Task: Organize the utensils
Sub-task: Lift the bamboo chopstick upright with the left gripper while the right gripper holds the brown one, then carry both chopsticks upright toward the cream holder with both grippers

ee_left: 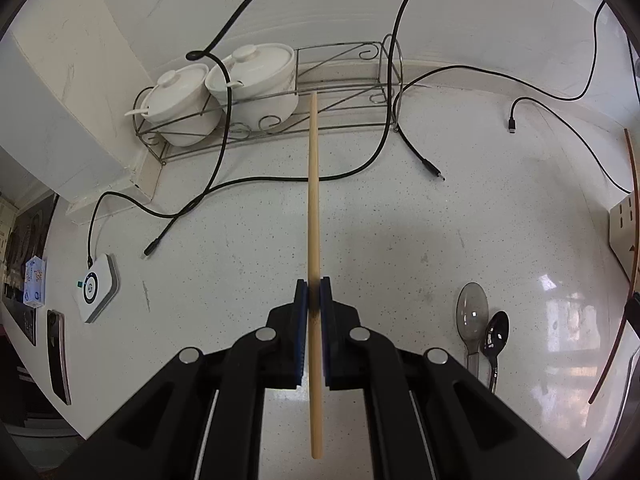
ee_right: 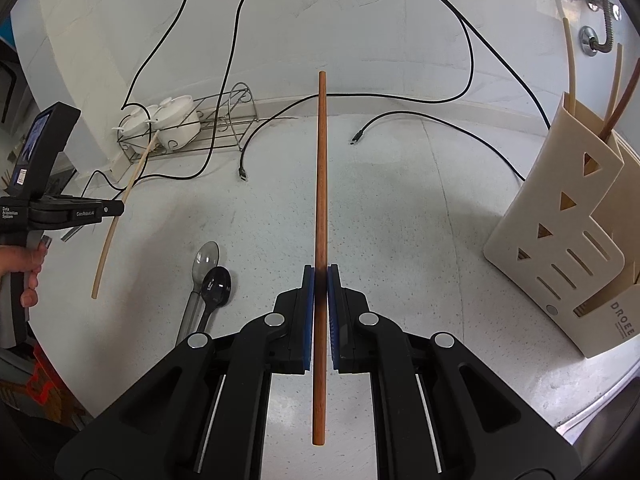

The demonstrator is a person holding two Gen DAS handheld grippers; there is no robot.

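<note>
- My left tongs [ee_left: 313,296] are clamped on a pale chopstick [ee_left: 313,208], held above the counter [ee_left: 500,220].
- My right tongs [ee_right: 320,280] are clamped on a reddish-brown chopstick [ee_right: 321,184].
- Only the right view shows the cream utensil holder [ee_right: 560,240] whole, with sticks standing in it, and a hand [ee_right: 24,272] gripping the left rig.
- Both views show the clear spoon [ee_left: 472,308] and black spoon [ee_left: 497,332] lying side by side.
</note>
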